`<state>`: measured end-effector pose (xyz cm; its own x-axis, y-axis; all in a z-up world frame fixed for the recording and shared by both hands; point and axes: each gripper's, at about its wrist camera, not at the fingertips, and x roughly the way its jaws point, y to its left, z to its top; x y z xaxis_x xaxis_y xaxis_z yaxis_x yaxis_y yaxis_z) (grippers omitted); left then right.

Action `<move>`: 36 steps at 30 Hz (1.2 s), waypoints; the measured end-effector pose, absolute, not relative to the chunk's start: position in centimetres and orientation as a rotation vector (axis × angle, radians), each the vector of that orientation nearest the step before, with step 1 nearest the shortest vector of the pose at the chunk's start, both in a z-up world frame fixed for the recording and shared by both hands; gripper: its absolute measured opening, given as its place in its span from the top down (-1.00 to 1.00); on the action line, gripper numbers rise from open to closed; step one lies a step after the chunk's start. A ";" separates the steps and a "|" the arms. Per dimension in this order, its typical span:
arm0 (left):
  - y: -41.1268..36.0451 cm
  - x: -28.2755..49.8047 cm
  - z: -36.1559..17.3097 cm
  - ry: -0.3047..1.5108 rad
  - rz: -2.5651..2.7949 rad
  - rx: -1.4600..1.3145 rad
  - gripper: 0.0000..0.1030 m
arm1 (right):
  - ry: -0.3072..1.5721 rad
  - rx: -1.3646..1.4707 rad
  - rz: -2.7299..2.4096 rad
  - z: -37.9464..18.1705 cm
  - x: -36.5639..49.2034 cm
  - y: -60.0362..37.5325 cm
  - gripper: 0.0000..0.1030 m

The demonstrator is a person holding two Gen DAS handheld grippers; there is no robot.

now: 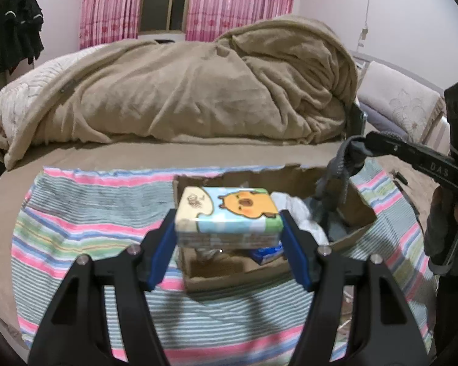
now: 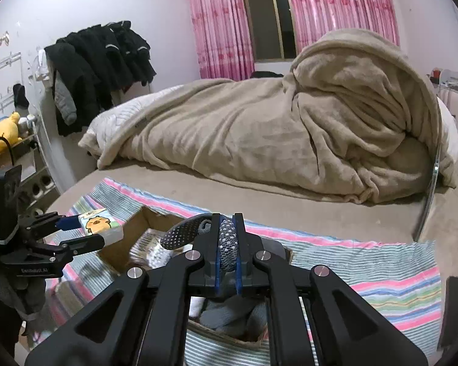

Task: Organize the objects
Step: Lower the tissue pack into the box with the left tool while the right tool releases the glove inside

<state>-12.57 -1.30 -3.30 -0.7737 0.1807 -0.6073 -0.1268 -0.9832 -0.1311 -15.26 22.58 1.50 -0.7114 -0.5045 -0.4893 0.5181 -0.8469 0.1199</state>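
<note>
My left gripper [image 1: 228, 228] is shut on a tissue pack [image 1: 229, 213] printed with an orange cartoon animal, and holds it in the air above an open cardboard box [image 1: 355, 210]. The same tissue pack [image 2: 99, 224] and left gripper [image 2: 85, 231] show at the left of the right wrist view. My right gripper [image 2: 227, 245] is shut on a grey sock with white grip dots [image 2: 227, 244], over the cardboard box [image 2: 143, 216]. That sock [image 1: 339, 167] hangs from the right gripper [image 1: 355, 148] in the left wrist view. Grey and white items lie inside the box.
The box stands on a striped cloth [image 1: 85, 213] spread over a bed. A bunched beige blanket [image 1: 198, 91] fills the bed's far side. Dark jackets [image 2: 100, 64] hang at the left wall beside a shelf with a yellow plush toy [image 2: 4, 132]. Pink curtains [image 2: 219, 24] flank a window.
</note>
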 end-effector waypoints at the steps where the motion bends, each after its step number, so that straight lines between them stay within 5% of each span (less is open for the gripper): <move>1: -1.1 -12.8 -3.6 -0.124 2.804 -0.989 -0.27 | 0.037 0.711 -2.483 1.1 -15.4 22.5 0.86; 22: -0.2 -13.8 -7.1 -0.127 2.744 -1.158 -0.35 | 0.097 0.976 -2.385 -6.6 -15.6 20.6 0.86; 25: -0.1 -13.3 -6.8 -0.133 2.743 -1.147 -0.48 | 0.089 0.983 -2.389 -6.5 -15.6 20.8 0.66; 28: 0.1 -12.4 -6.3 -0.124 2.752 -1.117 -0.62 | 0.092 0.956 -2.415 -6.1 -15.2 20.9 0.18; 36: -0.4 -9.7 -4.7 -0.151 2.782 -1.065 -0.64 | 0.113 0.904 -2.446 -5.0 -13.4 21.2 0.02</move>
